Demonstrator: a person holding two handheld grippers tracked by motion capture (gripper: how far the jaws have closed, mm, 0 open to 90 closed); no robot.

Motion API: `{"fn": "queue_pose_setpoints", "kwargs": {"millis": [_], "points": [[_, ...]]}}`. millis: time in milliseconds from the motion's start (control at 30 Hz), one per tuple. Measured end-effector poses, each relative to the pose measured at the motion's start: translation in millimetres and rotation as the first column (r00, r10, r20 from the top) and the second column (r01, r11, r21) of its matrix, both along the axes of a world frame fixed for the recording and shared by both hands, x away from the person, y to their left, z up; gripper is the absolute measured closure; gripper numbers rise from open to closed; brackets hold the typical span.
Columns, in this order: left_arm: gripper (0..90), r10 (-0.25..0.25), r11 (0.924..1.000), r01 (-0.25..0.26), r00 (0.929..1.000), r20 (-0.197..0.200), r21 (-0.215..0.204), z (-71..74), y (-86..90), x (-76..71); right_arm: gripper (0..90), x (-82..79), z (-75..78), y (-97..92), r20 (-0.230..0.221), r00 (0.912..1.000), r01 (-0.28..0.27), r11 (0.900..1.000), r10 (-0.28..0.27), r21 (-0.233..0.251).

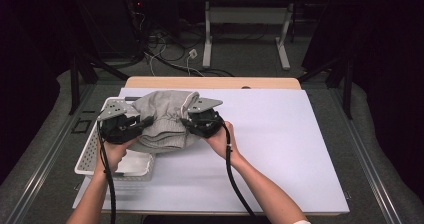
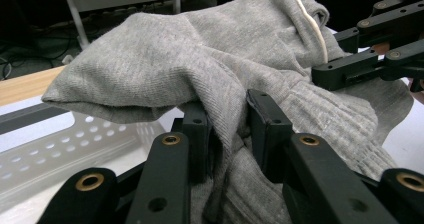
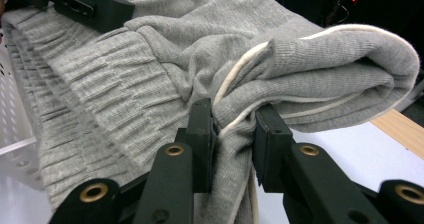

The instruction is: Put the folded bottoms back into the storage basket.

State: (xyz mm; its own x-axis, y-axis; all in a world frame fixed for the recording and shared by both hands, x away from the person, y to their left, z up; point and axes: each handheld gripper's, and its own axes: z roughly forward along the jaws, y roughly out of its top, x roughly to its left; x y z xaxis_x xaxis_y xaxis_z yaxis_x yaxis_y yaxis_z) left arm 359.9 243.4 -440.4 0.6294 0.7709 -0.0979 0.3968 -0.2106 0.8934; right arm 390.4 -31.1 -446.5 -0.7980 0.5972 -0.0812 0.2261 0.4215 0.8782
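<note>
left gripper [image 1: 134, 125]: jaws clamped on a fold of the grey ribbed knit garment [image 1: 165, 119] | right gripper [image 1: 192, 121]: jaws pinched on its white-piped edge | garment: bunched between both grippers, partly over the white perforated plastic basket [image 1: 90, 154] beneath the left gripper

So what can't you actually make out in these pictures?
- What garment the grey knit is: bunched between both tongs in every view.
- Basket contents: the knit and left hand cover it, high view.
- Tips of the left tongs and right tongs: buried in fabric.
</note>
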Motion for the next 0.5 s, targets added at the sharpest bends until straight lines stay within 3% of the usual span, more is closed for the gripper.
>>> {"fn": "queue_pose_setpoints", "kwargs": {"millis": [500], "points": [[72.4,0.045,0.9990,-0.045,0.9990,-0.001,-0.001,0.0,16.2,-2.3,72.4,1.1,0.9,17.6,0.002,0.9996,-0.027,0.9996,0.027,0.000]]}}
